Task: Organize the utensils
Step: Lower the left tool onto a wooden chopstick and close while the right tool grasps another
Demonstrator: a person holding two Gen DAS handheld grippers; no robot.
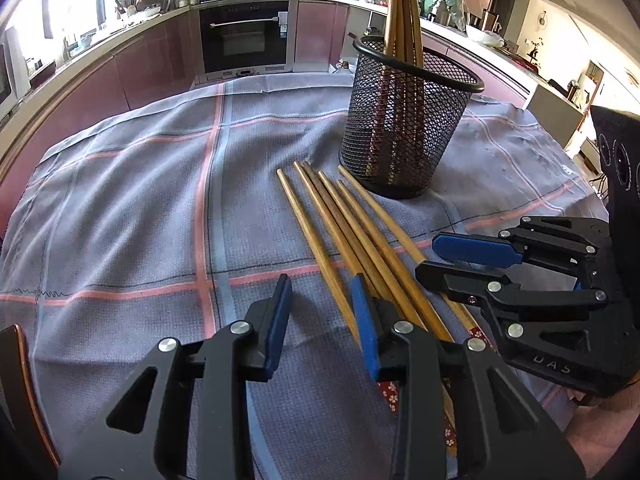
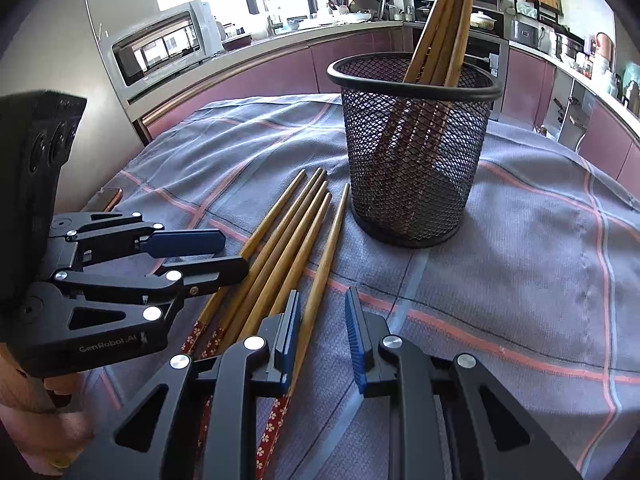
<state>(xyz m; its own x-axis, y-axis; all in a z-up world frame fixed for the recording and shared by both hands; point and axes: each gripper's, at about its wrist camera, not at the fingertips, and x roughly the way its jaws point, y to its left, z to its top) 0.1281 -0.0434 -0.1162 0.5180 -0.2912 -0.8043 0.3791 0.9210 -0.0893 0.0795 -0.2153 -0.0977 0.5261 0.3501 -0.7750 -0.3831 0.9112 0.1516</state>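
Observation:
Several wooden chopsticks (image 1: 352,232) (image 2: 288,240) with red flowered ends lie side by side on the cloth, in front of a black mesh holder (image 1: 404,120) (image 2: 412,152). The holder stands upright with several more chopsticks (image 1: 404,8) (image 2: 448,20) leaning in it. My left gripper (image 1: 322,320) (image 2: 232,256) hangs low over the left side of the bundle, jaws apart; the leftmost chopstick lies by its right pad. My right gripper (image 2: 323,328) (image 1: 436,260) is over the right side, jaws apart, the rightmost chopstick running under its left pad. Neither pair of pads presses on anything.
A grey cloth (image 1: 140,200) (image 2: 540,260) with pink stripes covers the table. A copper-coloured phone (image 2: 110,196) lies at its left edge. Kitchen counters, a built-in oven (image 1: 244,36) and a small oven (image 2: 160,48) stand behind. A person's hand (image 2: 40,420) holds the left gripper.

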